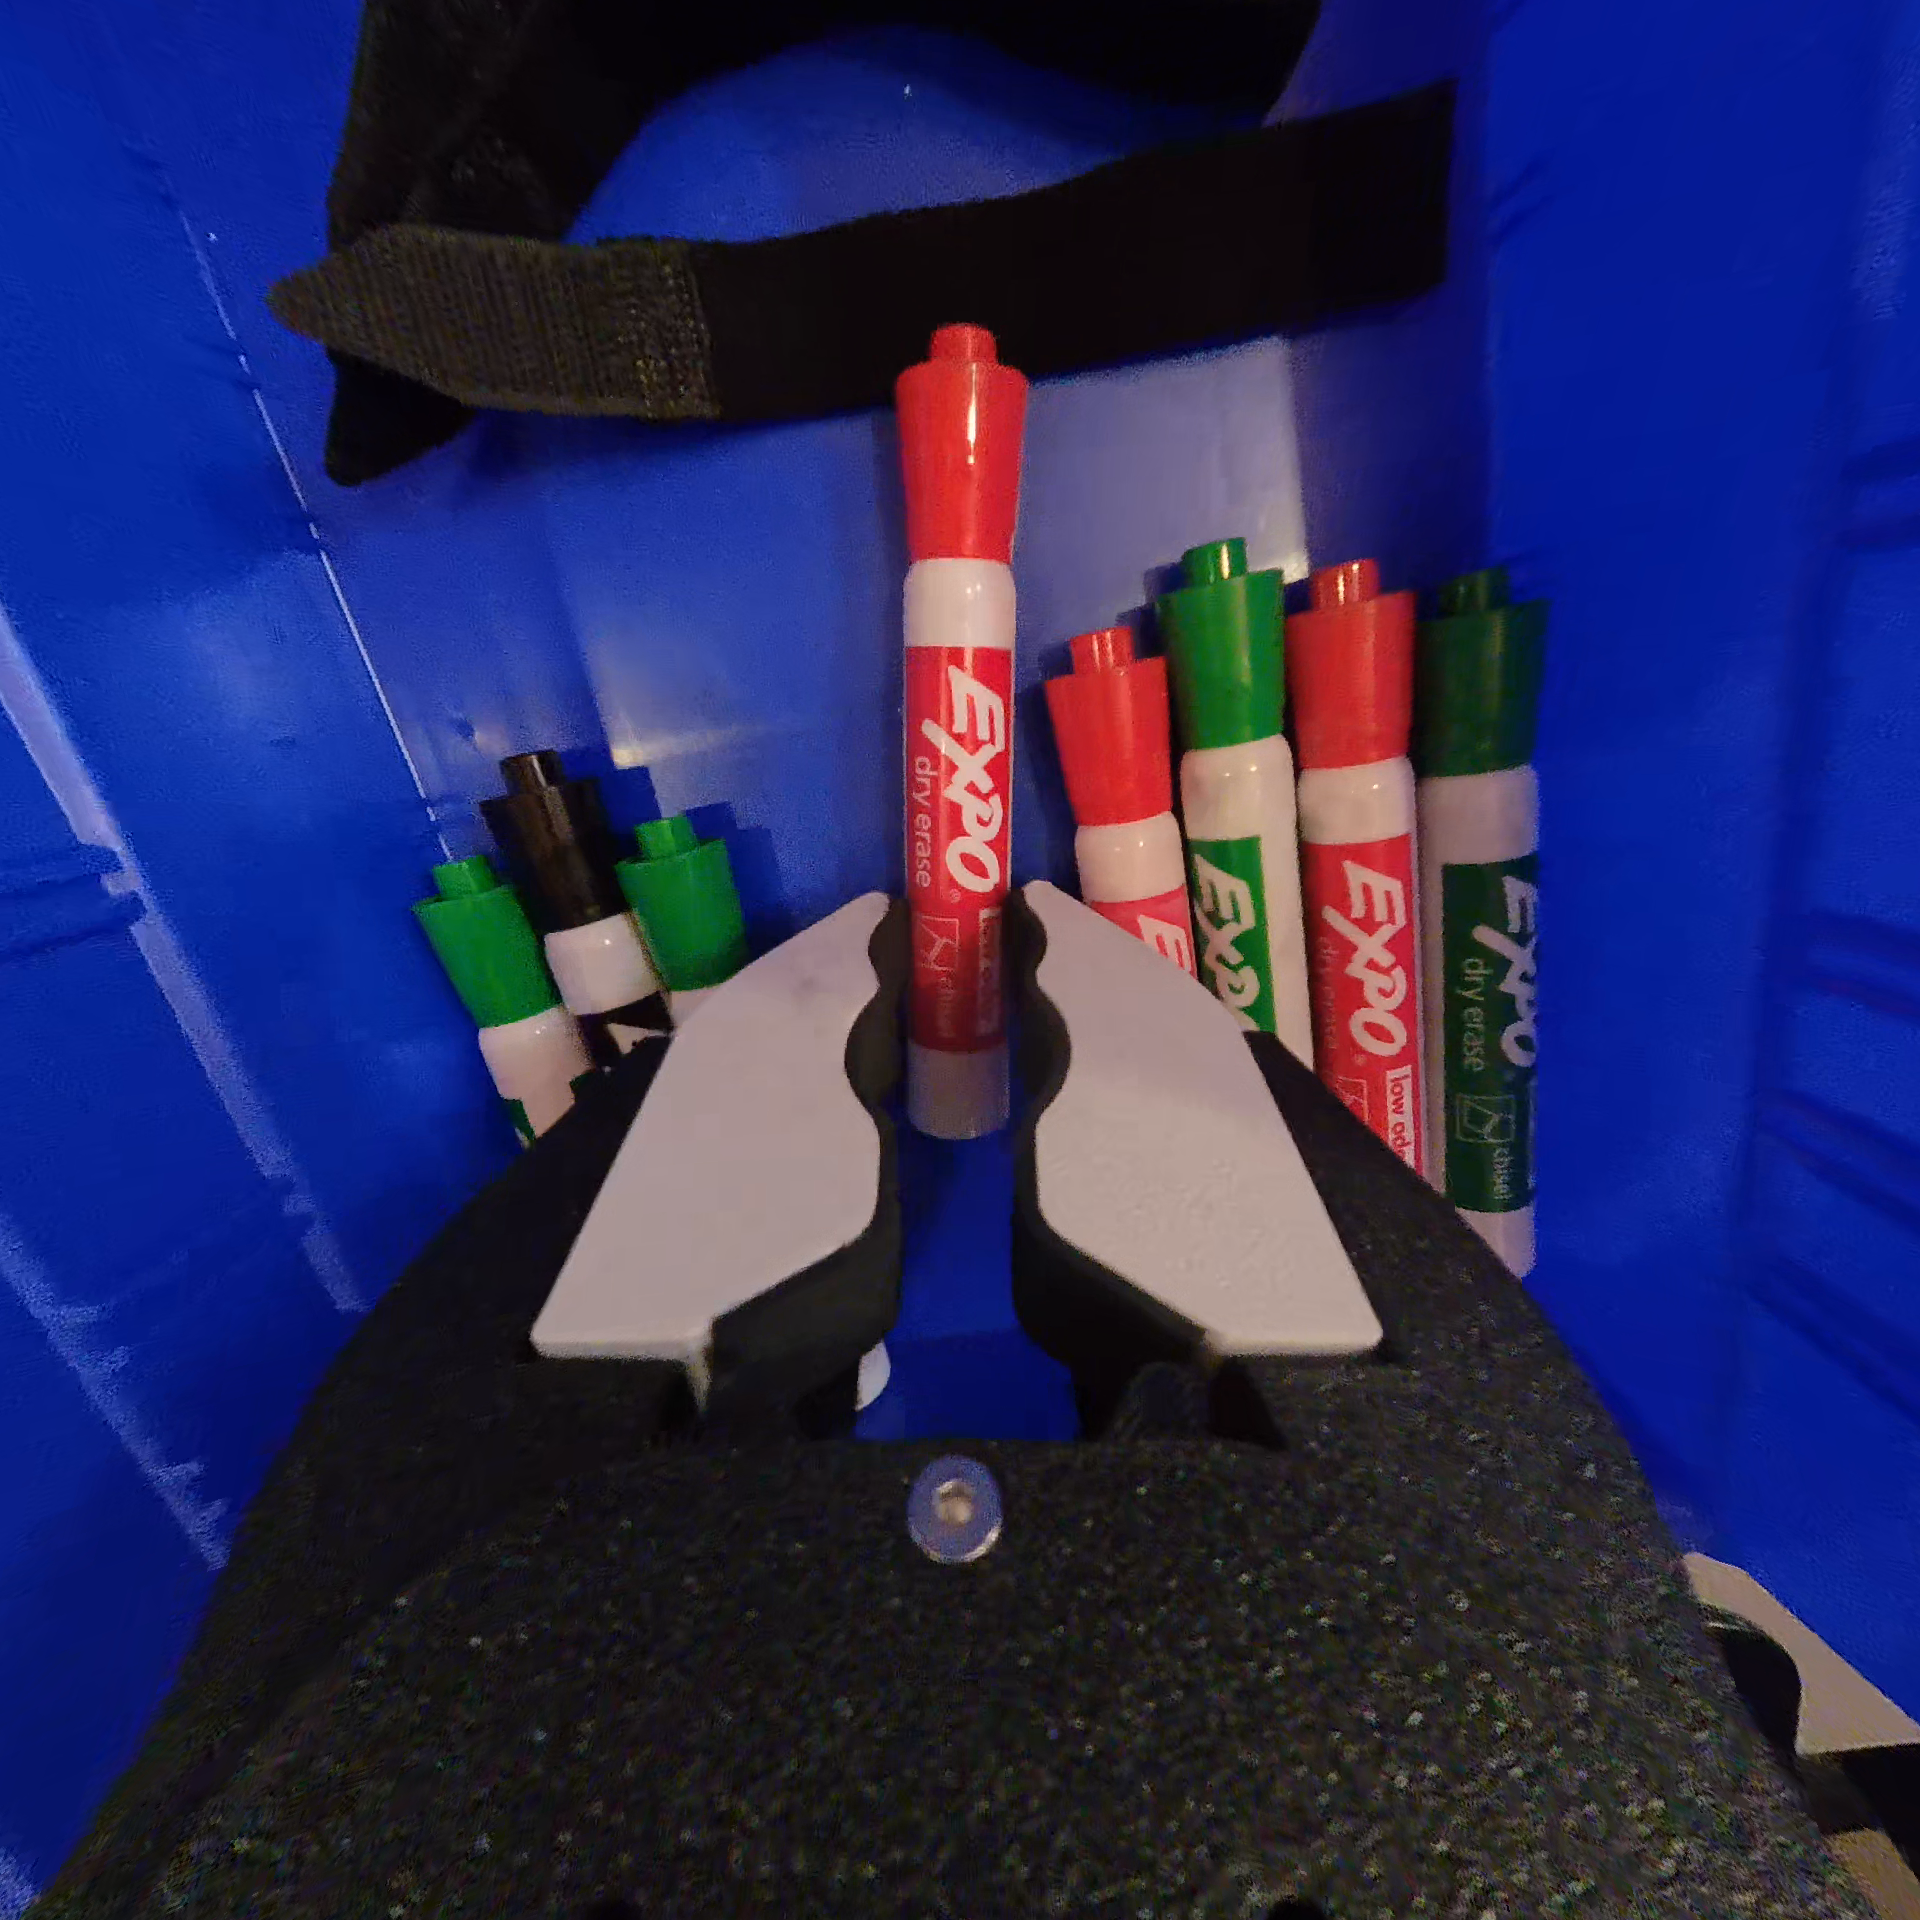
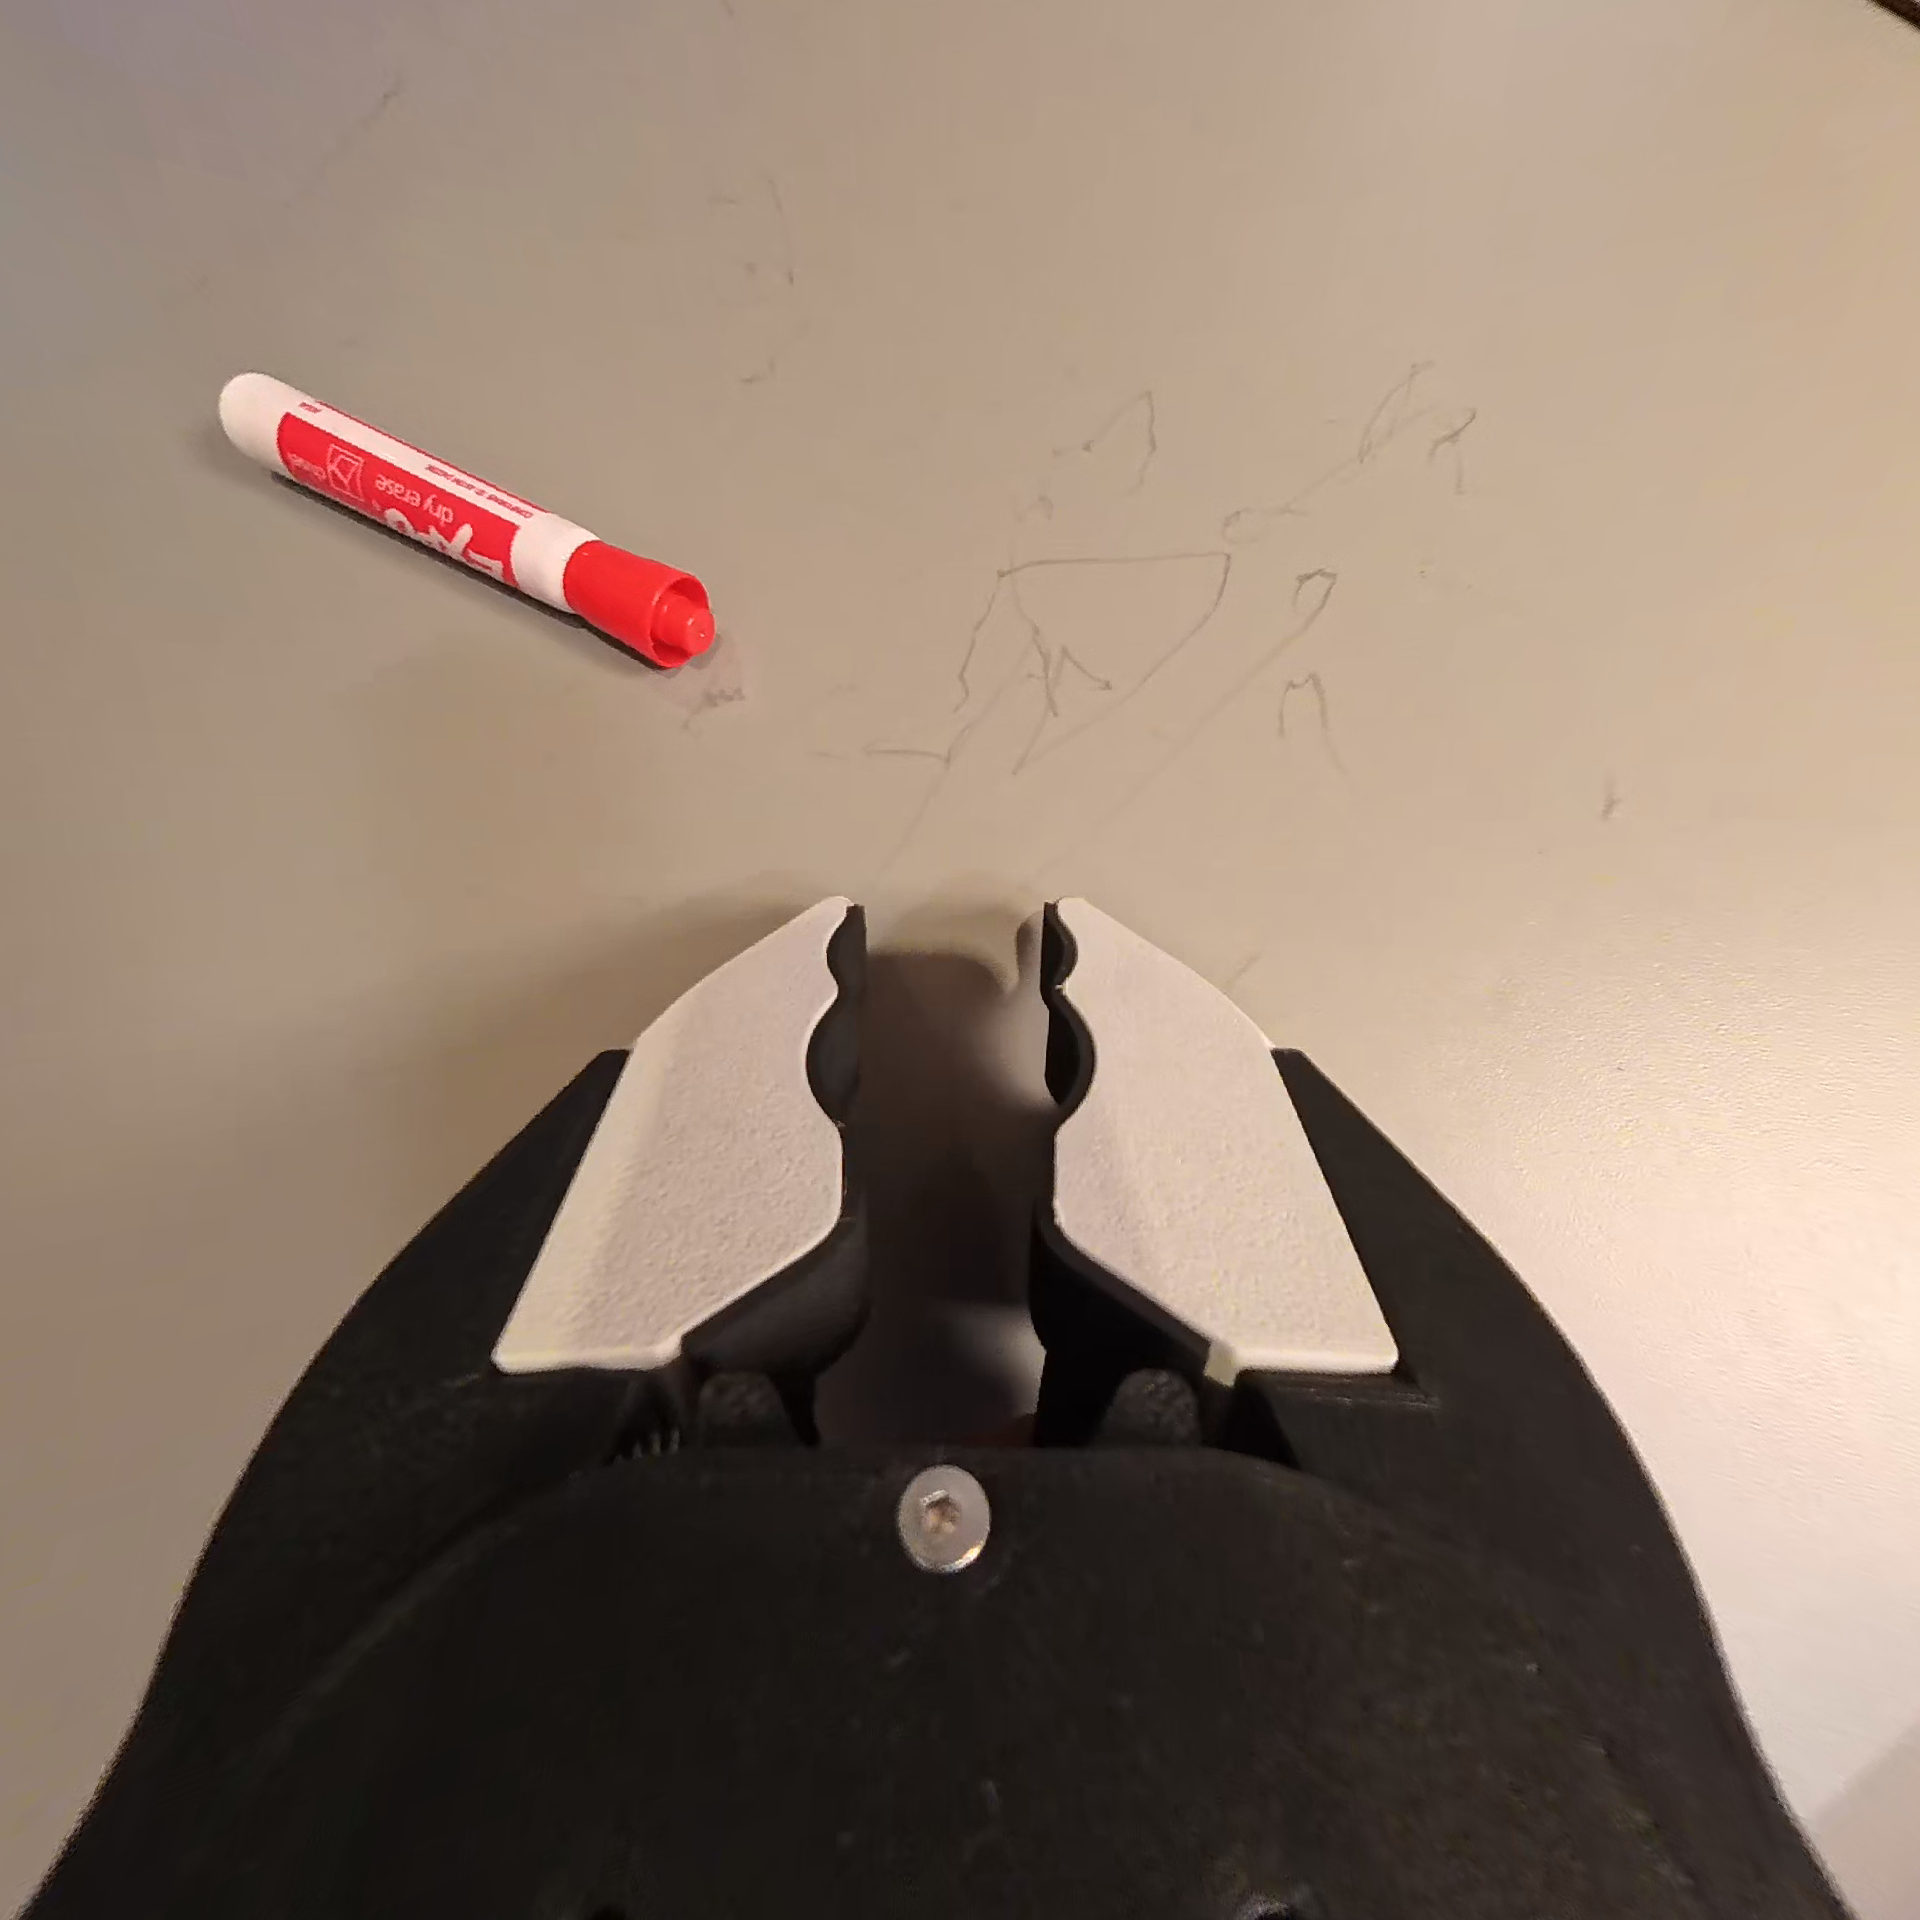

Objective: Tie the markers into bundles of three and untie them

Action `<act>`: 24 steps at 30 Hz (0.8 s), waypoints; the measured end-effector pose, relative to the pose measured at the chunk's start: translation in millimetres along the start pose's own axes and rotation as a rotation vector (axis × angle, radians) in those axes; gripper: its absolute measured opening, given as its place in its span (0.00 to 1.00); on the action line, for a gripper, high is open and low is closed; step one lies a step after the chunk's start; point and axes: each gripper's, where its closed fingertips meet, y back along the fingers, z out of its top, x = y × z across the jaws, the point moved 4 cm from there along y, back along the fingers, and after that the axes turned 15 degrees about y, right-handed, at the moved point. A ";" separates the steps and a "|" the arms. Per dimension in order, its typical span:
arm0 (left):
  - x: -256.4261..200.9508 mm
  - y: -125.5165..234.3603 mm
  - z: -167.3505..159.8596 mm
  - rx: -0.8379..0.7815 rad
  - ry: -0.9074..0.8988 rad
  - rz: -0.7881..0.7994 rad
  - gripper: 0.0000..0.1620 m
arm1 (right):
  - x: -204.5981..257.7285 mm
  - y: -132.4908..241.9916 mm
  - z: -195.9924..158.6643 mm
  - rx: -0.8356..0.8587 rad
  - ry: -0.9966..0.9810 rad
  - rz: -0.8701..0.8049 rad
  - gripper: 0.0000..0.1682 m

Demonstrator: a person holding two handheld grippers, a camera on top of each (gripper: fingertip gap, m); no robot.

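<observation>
**Left grabs red marker from blue bin; right waits empty over worktop**

Left hand-held gripper (image 1: 956, 914) is inside a blue bin (image 1: 1704, 727), jaws closed down on the lower barrel of a red marker (image 1: 958, 727), cap pointing away from the camera. Grip sits on the labelled barrel near the tail end, so most of the length sticks out past the tips. Judgement: the marker is light, rigid and smooth plastic; a round barrel can swivel or slip in the pads, so a hold nearer mid-barrel would be steadier.

More markers lie in the bin: a row of four (image 1: 1351, 831), red and green, just right of the held one, and a green-black-green trio (image 1: 582, 935) to the left. A black hook-and-loop strap (image 1: 831, 301) lies across beyond the caps; soft, floppy, likely to snag.

Room: bin walls close on both sides and the row of four lies close by the right finger, so lifting out toward the open top looks like the clean exit.

Right hand-held gripper (image 2: 954, 914) holds nothing, jaws part open, close above the beige worktop (image 2: 1455, 208). One red marker (image 2: 468, 520) lies loose there, up-left, well apart from the tips, cap toward the gripper. Worktop around it is open, scribble marks only; no edge in view.
</observation>
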 end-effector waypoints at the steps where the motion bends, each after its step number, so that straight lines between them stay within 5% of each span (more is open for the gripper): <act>1: 0.4 1.7 -0.8 -0.003 0.010 -0.010 0.12 | 0.0 0.3 0.1 -0.003 0.000 0.001 0.19; 8: -9.9 78.4 12.5 -0.209 0.012 -0.029 0.12 | 0.2 1.1 0.4 -0.016 -0.009 0.026 0.19; 13: -139.7 130.7 22.5 -0.298 -0.260 -0.230 0.11 | 1.8 0.1 1.5 -0.017 0.006 0.042 0.20; 19: -332.2 84.3 -20.2 -0.044 -0.624 -0.554 0.11 | 3.5 5.9 2.1 -0.059 0.026 0.022 0.20; 24: -386.1 33.6 -40.6 0.122 -0.719 -0.569 0.11 | 2.7 12.6 0.6 -0.092 0.016 0.007 0.20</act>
